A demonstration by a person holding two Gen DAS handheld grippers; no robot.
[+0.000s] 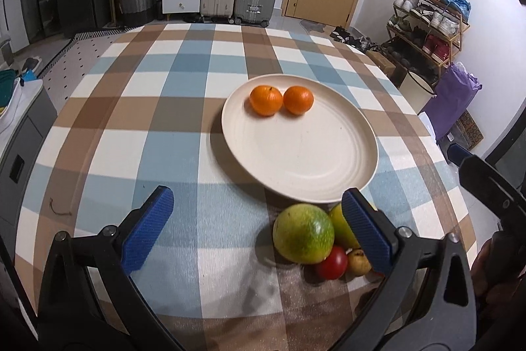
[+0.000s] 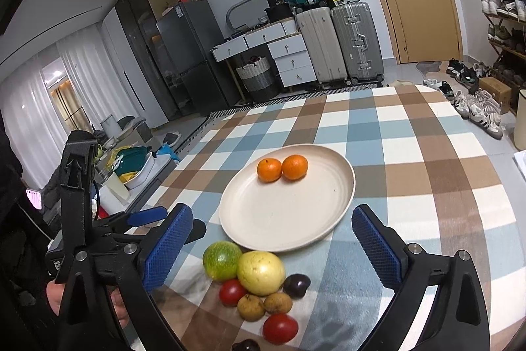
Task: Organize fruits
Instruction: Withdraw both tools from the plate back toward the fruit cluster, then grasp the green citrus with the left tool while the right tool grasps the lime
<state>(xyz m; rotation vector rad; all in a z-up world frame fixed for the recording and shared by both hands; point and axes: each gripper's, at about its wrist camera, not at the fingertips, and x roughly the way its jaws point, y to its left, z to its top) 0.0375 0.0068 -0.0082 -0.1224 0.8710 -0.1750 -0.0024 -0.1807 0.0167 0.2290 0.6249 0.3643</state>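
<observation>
Right wrist view: checked desk (image 2: pixel 411 153) carries a cream plate (image 2: pixel 279 219) holding two oranges (image 2: pixel 282 168) at its far side. Just nearer than the plate lie a green fruit (image 2: pixel 222 260), yellow fruit (image 2: pixel 260 272), tomatoes (image 2: pixel 232 291) and small fruits. Left tongs (image 1: pixel 259 229) and right tongs (image 2: pixel 273 245) gape wide, empty.

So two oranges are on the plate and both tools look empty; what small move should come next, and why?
Probably lower the right tool onto the yellow-green fruit just below it. Both tools are open and hold nothing, the two oranges already sit on the plate, and the other fruits still lie in a cluster on the tablecloth at the plate's near rim.
</observation>
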